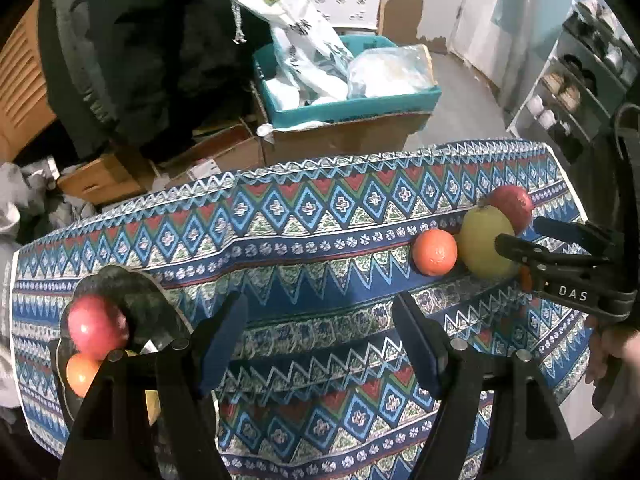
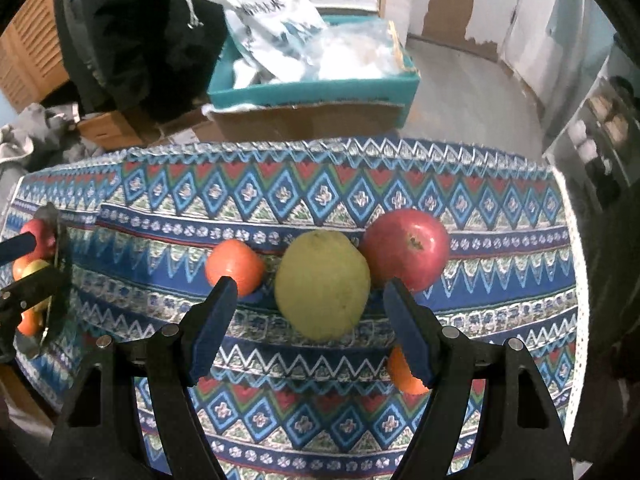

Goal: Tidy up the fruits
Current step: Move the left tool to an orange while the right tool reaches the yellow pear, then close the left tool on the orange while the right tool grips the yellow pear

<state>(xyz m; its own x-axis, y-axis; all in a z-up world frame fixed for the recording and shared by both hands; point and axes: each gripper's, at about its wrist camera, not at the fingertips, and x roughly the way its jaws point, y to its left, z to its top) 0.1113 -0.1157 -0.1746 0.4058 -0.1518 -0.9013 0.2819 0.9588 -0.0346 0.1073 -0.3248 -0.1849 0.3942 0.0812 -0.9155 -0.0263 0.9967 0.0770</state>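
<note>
A yellow-green pear (image 2: 323, 284) lies on the patterned cloth between an orange (image 2: 234, 266) and a red apple (image 2: 408, 248). My right gripper (image 2: 310, 330) is open, its jaws either side of the pear's near end, apart from it. A second orange (image 2: 404, 374) peeks from behind its right finger. In the left wrist view the same pear (image 1: 482, 242), orange (image 1: 435, 252) and apple (image 1: 514, 204) lie at the right, with the right gripper (image 1: 524, 236) at them. My left gripper (image 1: 320, 344) is open and empty, next to a dark plate (image 1: 136, 292) holding a red apple (image 1: 98, 326) and other fruit.
The table cloth (image 1: 304, 240) covers a small table with edges close on all sides. Beyond the far edge stand a teal box (image 1: 344, 96) of plastic bags, cardboard boxes, and dark clothing. A shelf rack (image 1: 576, 92) stands at the right.
</note>
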